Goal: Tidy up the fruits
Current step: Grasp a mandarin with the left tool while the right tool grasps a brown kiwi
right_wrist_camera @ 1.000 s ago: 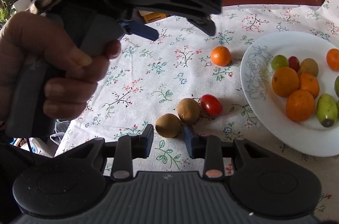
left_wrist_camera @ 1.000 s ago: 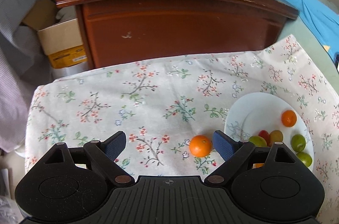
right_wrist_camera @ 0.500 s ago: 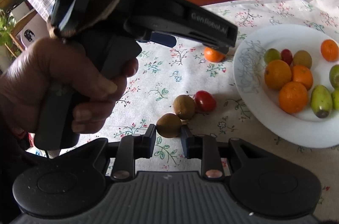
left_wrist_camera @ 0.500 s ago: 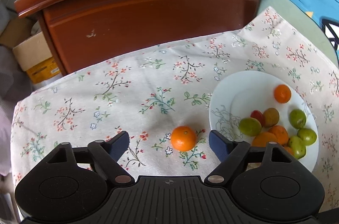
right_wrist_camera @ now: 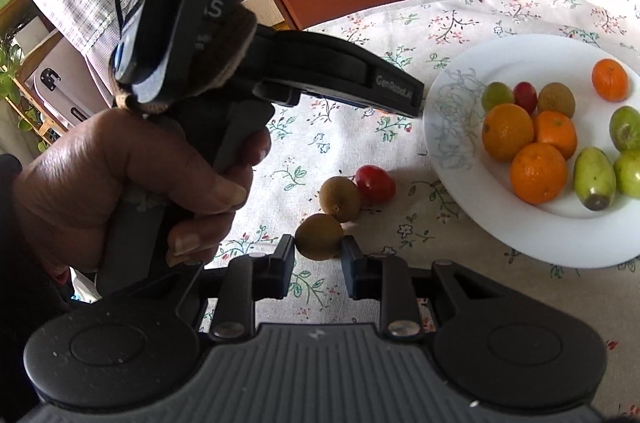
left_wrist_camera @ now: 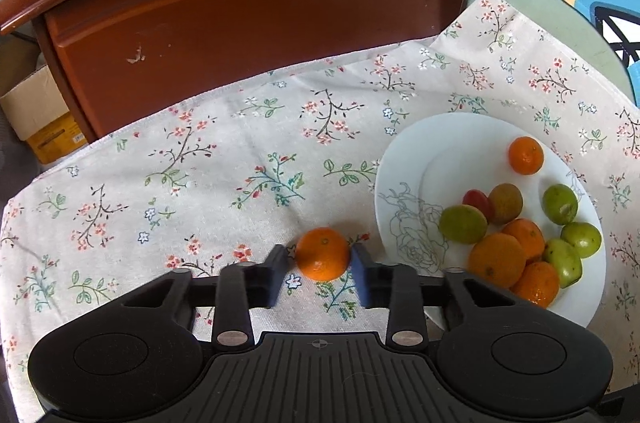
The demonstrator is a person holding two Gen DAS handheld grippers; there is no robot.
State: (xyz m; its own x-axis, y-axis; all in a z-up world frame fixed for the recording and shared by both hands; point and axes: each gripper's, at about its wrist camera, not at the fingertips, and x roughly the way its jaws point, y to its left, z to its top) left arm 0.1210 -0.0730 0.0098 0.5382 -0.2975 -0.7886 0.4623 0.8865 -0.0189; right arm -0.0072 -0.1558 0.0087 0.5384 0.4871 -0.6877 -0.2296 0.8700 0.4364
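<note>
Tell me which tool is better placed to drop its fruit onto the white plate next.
Left, probably. The left tool grips the small orange citrus fruit right beside the round white plate. The right tool grips a brown kiwi-like fruit farther from it.

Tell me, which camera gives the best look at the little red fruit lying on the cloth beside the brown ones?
The right wrist view: the red fruit lies in plain sight on the tablecloth, touching a brown fruit. The left wrist view does not show it at all.
</note>
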